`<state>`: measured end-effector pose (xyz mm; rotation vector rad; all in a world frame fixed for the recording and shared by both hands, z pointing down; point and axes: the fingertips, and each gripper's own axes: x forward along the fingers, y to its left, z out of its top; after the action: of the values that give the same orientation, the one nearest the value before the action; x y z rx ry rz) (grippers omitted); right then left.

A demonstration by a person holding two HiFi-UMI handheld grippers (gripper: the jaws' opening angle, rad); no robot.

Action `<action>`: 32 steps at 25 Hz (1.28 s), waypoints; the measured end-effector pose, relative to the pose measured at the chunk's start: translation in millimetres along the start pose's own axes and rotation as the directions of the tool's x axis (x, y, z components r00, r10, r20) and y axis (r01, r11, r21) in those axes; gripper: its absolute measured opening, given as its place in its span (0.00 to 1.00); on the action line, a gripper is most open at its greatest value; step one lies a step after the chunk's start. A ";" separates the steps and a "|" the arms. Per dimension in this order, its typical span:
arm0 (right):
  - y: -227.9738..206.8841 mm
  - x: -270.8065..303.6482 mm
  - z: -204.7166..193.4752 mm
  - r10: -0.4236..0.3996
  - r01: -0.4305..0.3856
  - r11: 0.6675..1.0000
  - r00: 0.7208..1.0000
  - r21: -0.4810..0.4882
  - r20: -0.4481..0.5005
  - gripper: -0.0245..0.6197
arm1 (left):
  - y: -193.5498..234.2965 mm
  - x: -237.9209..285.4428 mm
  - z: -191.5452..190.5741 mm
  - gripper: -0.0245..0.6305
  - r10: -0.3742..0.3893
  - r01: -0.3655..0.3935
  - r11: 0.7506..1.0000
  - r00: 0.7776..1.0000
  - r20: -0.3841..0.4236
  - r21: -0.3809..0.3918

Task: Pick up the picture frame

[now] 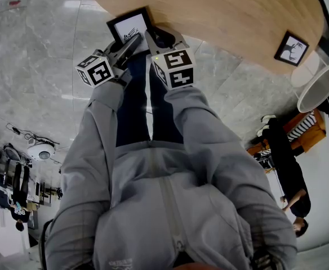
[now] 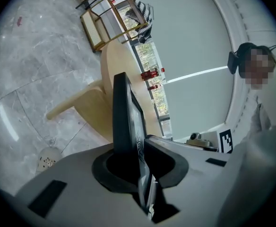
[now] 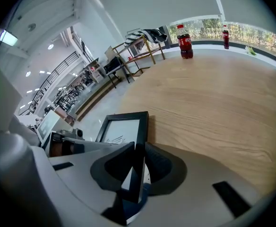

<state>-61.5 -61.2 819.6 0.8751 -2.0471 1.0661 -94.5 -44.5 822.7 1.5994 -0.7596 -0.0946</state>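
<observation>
A black picture frame [image 1: 128,25] with a white print lies at the near edge of the wooden table [image 1: 226,16]. Both grippers hold it from my side. My left gripper [image 1: 129,43] is shut on the frame's left part; in the left gripper view the frame [image 2: 124,112] stands edge-on between the jaws of that gripper [image 2: 137,148], pads against its front and back. My right gripper [image 1: 158,37] is shut on the right border. The right gripper view shows the frame [image 3: 125,126] running out from that gripper [image 3: 135,161], with the left gripper beside it.
A second black frame [image 1: 292,48] lies further right on the table. Two red-labelled bottles [image 3: 184,41] stand at the table's far side. A white round seat [image 1: 318,88] and a wooden rack [image 1: 308,129] are at the right, where a person [image 1: 288,167] stands. Grey marble floor [image 1: 35,49] surrounds the table.
</observation>
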 end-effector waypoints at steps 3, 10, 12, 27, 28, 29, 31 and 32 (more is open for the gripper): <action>8.7 -6.6 4.4 0.007 -0.007 1.000 1.000 -0.002 0.001 0.16 | -12.6 -6.7 3.5 0.13 -0.022 0.022 1.000 1.000 -0.012 0.010; 27.6 -42.7 28.3 -0.002 0.002 1.000 1.000 -0.006 0.011 0.16 | -61.4 -22.7 15.7 0.09 -0.045 0.046 0.999 0.998 -0.036 0.022; 31.7 -58.1 35.7 -0.005 0.005 1.000 1.000 -0.001 0.011 0.16 | -79.7 -26.2 18.4 0.08 -0.045 0.046 0.998 0.998 -0.048 0.030; 50.9 -208.1 103.3 -0.039 0.040 0.999 0.997 -0.004 0.068 0.16 | -244.6 -35.8 37.4 0.08 -0.035 0.059 0.989 0.984 -0.174 0.132; 51.3 -219.1 104.4 -0.045 0.045 0.999 0.996 0.000 0.071 0.16 | -255.3 -36.0 35.2 0.08 -0.038 0.065 0.989 0.982 -0.186 0.136; 51.0 -230.0 105.6 -0.050 0.050 0.999 0.996 0.011 0.076 0.16 | -266.0 -35.5 33.2 0.08 -0.041 0.070 0.988 0.979 -0.199 0.141; 48.5 -250.9 109.3 -0.062 0.059 0.997 0.994 0.042 0.090 0.16 | -287.2 -32.7 30.8 0.08 -0.041 0.079 0.984 0.973 -0.227 0.162; 47.2 -261.1 111.7 -0.069 0.063 0.996 0.993 0.056 0.100 0.16 | -297.8 -31.2 30.1 0.08 -0.039 0.084 0.981 0.970 -0.240 0.177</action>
<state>19.4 -69.7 543.4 1.0362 -2.0661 1.0631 -10.4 -59.9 534.1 1.7754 -0.5456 0.1243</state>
